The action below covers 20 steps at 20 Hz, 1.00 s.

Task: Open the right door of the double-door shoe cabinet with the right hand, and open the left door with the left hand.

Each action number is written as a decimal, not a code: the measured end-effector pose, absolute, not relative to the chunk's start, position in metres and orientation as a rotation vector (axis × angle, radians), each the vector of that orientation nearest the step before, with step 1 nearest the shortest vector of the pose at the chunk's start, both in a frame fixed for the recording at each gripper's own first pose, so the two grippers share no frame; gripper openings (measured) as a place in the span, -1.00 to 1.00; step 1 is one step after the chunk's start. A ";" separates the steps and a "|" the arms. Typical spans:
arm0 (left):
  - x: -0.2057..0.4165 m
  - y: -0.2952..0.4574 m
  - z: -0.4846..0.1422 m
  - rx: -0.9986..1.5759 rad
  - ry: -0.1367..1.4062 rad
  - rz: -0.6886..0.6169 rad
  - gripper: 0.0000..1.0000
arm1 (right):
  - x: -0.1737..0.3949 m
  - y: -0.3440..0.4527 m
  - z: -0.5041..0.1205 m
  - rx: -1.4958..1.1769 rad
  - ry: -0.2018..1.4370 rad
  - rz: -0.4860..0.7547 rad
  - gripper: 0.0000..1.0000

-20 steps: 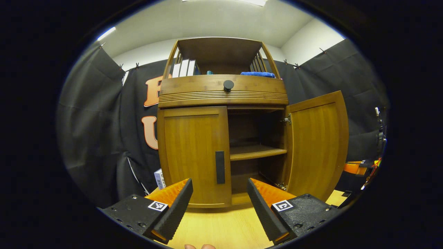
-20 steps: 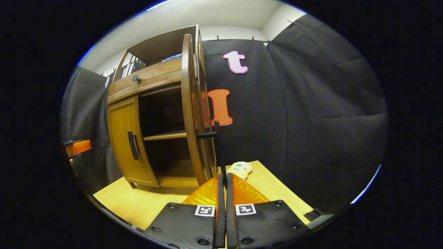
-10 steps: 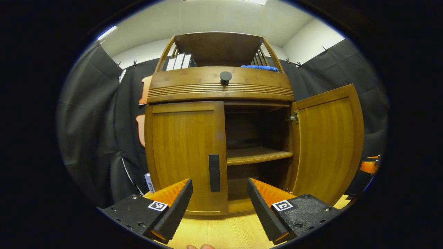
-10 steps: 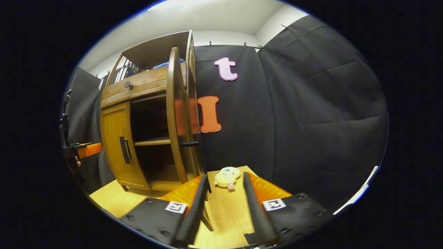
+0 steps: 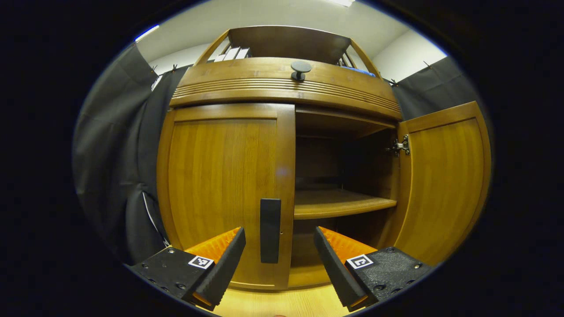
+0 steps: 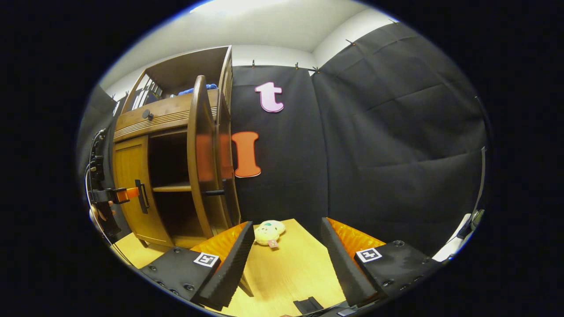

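At the left of the cabinet (image 5: 282, 83) front, the left door (image 5: 224, 193) sat closed, its dark handle (image 5: 270, 230) running upright along the door's inner edge. In the left gripper view that handle stood straight ahead of the left gripper (image 5: 279, 259), between its two fingers and a little beyond their tips, so the gap lined up across the handle's long axis. The fingers were spread wide and touched nothing. By my reading this gripper was much the nearer one to that handle, and the coming move called for a short push forward, a squeeze on the bar, then a pull swinging the door out to the left. The right gripper view showed the same gripper from the side, held level with its tips just beside the handle.

Further right, the cabinet's inside and its shelf (image 5: 339, 204) were exposed. The right door (image 5: 440, 185) stood swung wide open on its hinge (image 5: 398, 146).

Off to the right, the right gripper (image 6: 286, 259) hung over the table (image 6: 291, 273), well apart from the open door, fingers apart and empty, with a small plush toy (image 6: 269, 232) lying beyond its tips.
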<state>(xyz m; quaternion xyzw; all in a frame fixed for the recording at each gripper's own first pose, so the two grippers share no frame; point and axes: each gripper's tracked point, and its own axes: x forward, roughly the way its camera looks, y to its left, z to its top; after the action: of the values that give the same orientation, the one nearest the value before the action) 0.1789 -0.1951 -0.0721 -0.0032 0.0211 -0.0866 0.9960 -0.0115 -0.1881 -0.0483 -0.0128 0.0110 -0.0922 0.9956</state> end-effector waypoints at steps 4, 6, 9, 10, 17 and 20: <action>0.212 -0.191 -0.087 0.000 0.070 -0.149 0.89 | -0.011 -0.193 -0.046 -0.019 0.015 -0.203 0.95; 0.222 -0.191 -0.096 0.003 0.088 -0.143 0.83 | -0.010 -0.192 -0.049 -0.012 0.017 -0.203 0.95; 0.230 -0.186 -0.106 -0.006 0.113 -0.141 0.72 | -0.008 -0.194 -0.053 -0.004 0.020 -0.205 0.95; 0.234 -0.187 -0.109 -0.005 0.114 -0.137 0.59 | -0.007 -0.195 -0.052 -0.002 0.020 -0.209 0.95; 0.234 -0.186 -0.109 0.003 0.108 -0.153 -0.20 | -0.006 -0.200 -0.054 0.015 0.018 -0.222 0.95; 0.234 -0.187 -0.110 0.042 0.105 -0.167 -0.31 | -0.009 -0.194 -0.054 0.012 0.020 -0.215 0.95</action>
<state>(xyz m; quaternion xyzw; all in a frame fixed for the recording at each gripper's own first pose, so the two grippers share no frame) 0.2336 -0.1873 -0.1095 0.0209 0.0524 -0.0831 0.9949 -0.0087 -0.1938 -0.0537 0.0058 0.0102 -0.1073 0.9942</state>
